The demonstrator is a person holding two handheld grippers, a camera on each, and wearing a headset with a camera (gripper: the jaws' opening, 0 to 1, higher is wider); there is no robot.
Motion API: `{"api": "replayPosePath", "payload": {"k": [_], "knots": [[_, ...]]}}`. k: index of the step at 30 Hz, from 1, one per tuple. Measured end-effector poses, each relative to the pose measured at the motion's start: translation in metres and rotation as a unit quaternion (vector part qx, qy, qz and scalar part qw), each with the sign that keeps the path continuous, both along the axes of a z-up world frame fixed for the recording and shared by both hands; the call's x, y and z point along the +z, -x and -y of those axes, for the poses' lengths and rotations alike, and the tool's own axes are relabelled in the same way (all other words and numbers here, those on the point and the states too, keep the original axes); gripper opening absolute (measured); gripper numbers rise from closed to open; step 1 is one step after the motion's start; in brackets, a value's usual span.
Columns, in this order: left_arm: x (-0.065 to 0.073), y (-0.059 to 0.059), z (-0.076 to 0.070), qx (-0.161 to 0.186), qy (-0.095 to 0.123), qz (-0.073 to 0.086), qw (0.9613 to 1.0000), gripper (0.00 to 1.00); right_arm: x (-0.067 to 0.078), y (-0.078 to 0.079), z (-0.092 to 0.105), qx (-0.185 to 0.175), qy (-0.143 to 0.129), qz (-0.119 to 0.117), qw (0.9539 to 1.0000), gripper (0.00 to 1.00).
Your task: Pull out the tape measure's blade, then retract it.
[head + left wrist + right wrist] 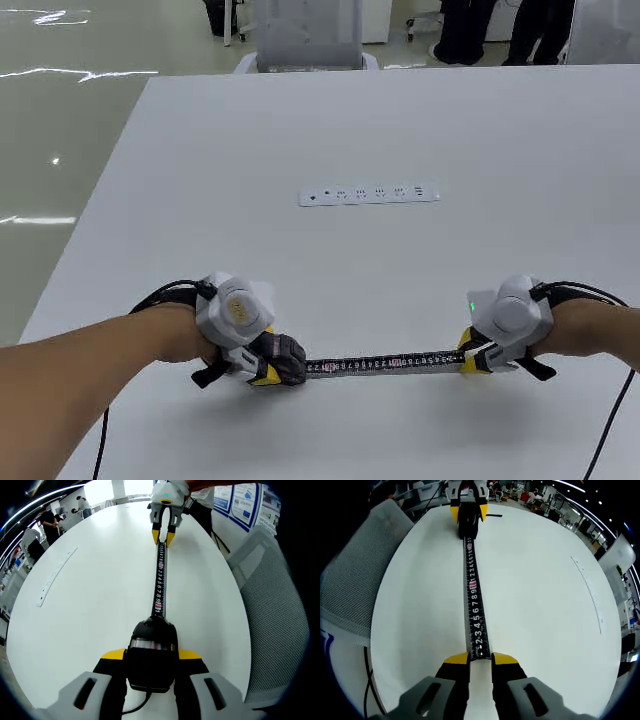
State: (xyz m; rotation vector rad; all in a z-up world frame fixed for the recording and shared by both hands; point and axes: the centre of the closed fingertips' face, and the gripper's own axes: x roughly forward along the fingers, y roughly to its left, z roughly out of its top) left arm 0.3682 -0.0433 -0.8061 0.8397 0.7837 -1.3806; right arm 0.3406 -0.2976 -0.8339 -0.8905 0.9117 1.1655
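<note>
Lower left, the left hand-held gripper (262,372) clamps the case (286,359); lower right, the right hand-held gripper (470,360) apparently pinches the blade (385,364) stretched between.

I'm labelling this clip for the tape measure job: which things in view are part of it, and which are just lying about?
In the job: tape measure case, in the left gripper; its blade, end held by the right gripper.
Lying about: power strip; chair beyond the table.
</note>
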Motion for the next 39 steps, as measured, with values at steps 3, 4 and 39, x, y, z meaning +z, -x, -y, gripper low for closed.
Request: {"api": "replayPosePath", "payload": {"k": [3,4,39], "knots": [[0.000,0.000,0.000,0.000,0.001,0.000,1.0000,0.32,0.001,0.000,-0.001,0.002,0.006,0.005,1.0000,0.17],[0.000,0.000,0.000,0.000,0.001,0.000,1.0000,0.32,0.001,0.000,-0.001,0.002,0.009,0.006,0.9999,0.17],[-0.001,-0.001,-0.001,0.002,-0.002,0.006,1.0000,0.32,0.011,0.011,0.004,-0.098,-0.051,-0.023,0.9937,1.00]]}}
